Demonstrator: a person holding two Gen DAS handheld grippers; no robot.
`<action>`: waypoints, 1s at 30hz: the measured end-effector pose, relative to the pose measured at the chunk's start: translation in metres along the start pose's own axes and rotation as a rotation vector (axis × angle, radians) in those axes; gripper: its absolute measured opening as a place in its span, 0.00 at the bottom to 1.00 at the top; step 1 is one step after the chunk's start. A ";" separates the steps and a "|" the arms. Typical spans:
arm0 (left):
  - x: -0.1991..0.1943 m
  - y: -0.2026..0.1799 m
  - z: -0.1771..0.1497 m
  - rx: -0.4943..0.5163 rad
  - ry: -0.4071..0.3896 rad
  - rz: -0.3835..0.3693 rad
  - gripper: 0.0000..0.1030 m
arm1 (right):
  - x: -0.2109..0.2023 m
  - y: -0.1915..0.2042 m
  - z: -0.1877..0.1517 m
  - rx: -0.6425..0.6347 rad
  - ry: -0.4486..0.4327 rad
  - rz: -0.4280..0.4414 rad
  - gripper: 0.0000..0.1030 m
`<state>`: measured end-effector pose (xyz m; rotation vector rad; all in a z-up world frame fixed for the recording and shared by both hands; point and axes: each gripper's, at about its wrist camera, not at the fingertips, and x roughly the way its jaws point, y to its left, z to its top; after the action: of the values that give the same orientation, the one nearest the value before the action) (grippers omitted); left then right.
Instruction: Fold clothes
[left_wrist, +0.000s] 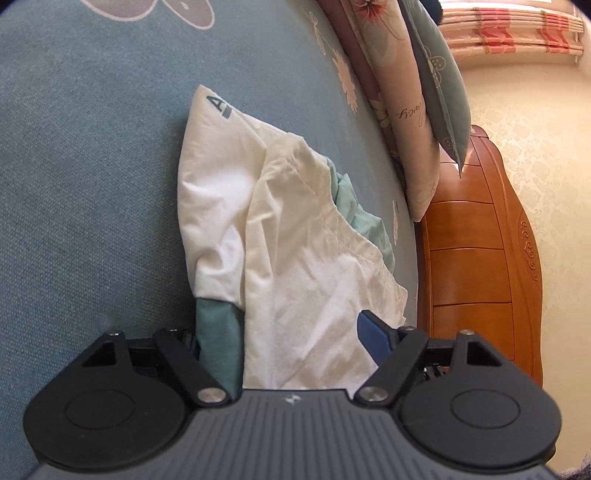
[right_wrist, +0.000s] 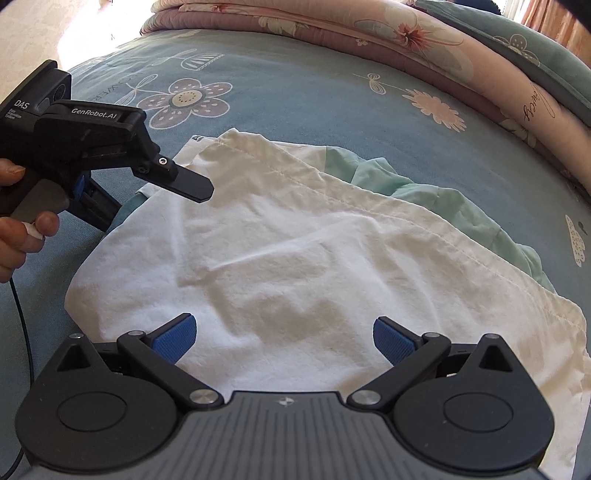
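Both sets of jaws stand spread — left gripper (right_wrist: 192, 192) and right gripper (right_wrist: 284, 338) over the white garment (right_wrist: 295, 258), gripping nothing.

A bed (right_wrist: 295, 107) w/ a blue-grey sheet printed w/ flowers carries the laundry. Flat on the sheet lies a white garment (right_wrist: 295, 258), wrinkled, stitched hem running diagonally; a mint-green garment (right_wrist: 424, 192) sits partly under it, showing at the far edge. Along the bed's far side rests a folded pink floral quilt (right_wrist: 406, 40), a teal floral layer (right_wrist: 535, 55) stacked on top.
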<state>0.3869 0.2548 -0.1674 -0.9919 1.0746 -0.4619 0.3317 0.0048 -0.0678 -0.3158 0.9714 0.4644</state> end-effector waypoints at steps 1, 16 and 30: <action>0.005 -0.003 0.005 0.015 0.005 0.001 0.75 | 0.000 -0.001 0.001 0.008 -0.004 -0.001 1.00; -0.001 0.003 -0.004 0.008 0.072 0.018 0.56 | -0.005 -0.010 -0.006 0.050 -0.004 -0.001 1.00; -0.003 -0.006 0.007 0.004 0.149 0.072 0.19 | -0.012 0.068 0.014 -0.086 -0.096 0.121 1.00</action>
<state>0.3925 0.2574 -0.1596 -0.9227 1.2385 -0.4845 0.3010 0.0671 -0.0534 -0.3101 0.8813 0.6271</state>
